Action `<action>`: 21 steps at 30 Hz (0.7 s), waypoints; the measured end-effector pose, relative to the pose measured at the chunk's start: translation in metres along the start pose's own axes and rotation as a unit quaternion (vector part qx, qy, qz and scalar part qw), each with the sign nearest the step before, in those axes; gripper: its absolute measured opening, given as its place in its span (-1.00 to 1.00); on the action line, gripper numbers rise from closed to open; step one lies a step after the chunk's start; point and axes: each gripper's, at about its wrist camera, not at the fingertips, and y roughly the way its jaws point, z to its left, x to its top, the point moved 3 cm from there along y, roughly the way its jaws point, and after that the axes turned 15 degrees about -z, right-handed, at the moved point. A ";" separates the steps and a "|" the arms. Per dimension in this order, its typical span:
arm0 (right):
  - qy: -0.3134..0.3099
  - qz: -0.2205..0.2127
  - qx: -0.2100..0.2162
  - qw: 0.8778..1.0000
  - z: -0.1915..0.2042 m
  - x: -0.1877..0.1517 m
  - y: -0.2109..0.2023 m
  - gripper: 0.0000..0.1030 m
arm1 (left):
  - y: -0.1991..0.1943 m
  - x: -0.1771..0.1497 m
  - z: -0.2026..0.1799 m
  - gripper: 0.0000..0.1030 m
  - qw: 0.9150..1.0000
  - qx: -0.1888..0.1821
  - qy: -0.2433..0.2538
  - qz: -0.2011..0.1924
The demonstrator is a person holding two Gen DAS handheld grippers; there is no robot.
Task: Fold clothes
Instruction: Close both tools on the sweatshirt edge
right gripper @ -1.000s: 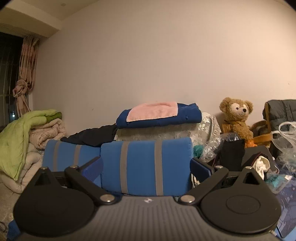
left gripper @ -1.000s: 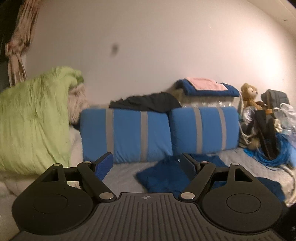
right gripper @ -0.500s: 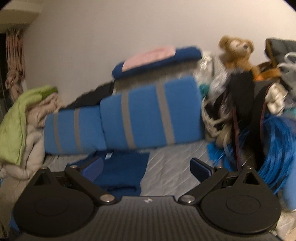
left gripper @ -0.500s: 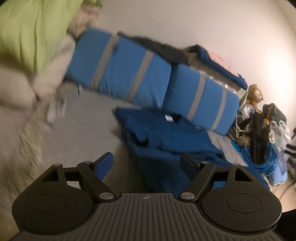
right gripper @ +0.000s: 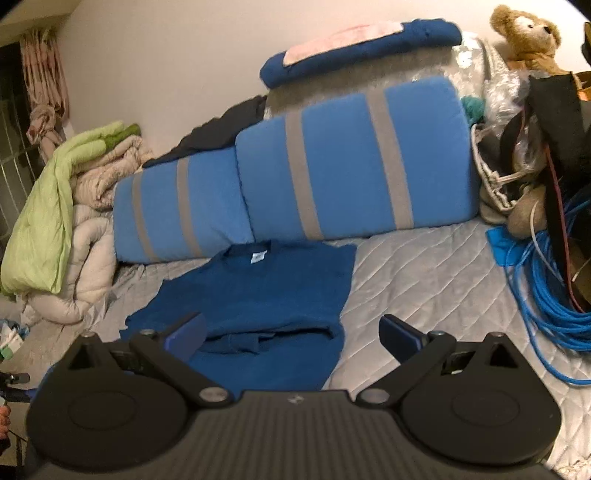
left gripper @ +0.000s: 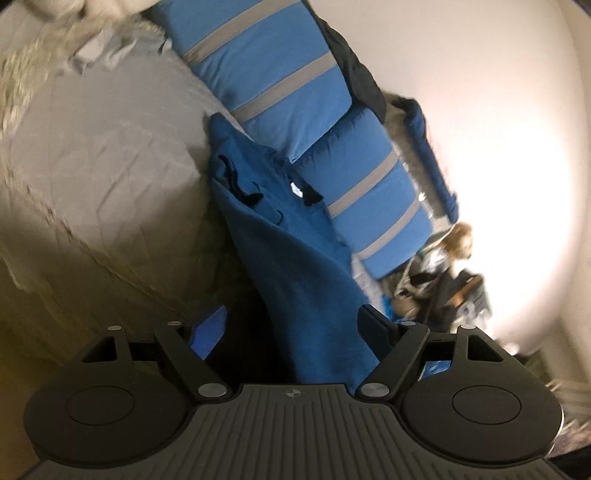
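A dark blue T-shirt (right gripper: 266, 291) lies partly folded on the grey quilted bed (right gripper: 424, 280), its collar and white label toward the striped cushions. In the left wrist view the same shirt (left gripper: 295, 266) runs diagonally because the view is rolled. My left gripper (left gripper: 293, 328) is open just above the shirt's near edge, nothing between its fingers. My right gripper (right gripper: 291, 336) is open too, hovering over the shirt's lower right corner, its right finger (right gripper: 400, 338) over bare quilt.
Two blue cushions with grey stripes (right gripper: 332, 162) lean behind the shirt. A green and beige duvet pile (right gripper: 55, 214) sits at the left. At the right lie blue coiled cable (right gripper: 546, 288), bags and a teddy bear (right gripper: 528, 33). A folded blue and pink stack (right gripper: 362, 48) tops the cushions.
Both grippers have dropped from facing the wall and cushions to close over the blue shirt. The left view has rolled strongly, so the bed now appears tilted. Both stay open.
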 end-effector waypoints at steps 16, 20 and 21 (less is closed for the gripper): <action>0.010 0.033 0.002 0.999 0.007 -0.029 -0.016 1.00 | 0.005 -0.009 0.004 -0.44 0.998 -0.027 -0.049 0.040; 0.033 0.051 0.004 0.998 -0.004 -0.049 -0.026 0.99 | 0.010 -0.009 0.005 -0.45 0.997 -0.020 -0.051 0.053; 0.041 0.055 0.005 0.998 -0.007 -0.053 -0.028 1.00 | 0.011 -0.008 0.006 -0.45 0.997 -0.017 -0.053 0.056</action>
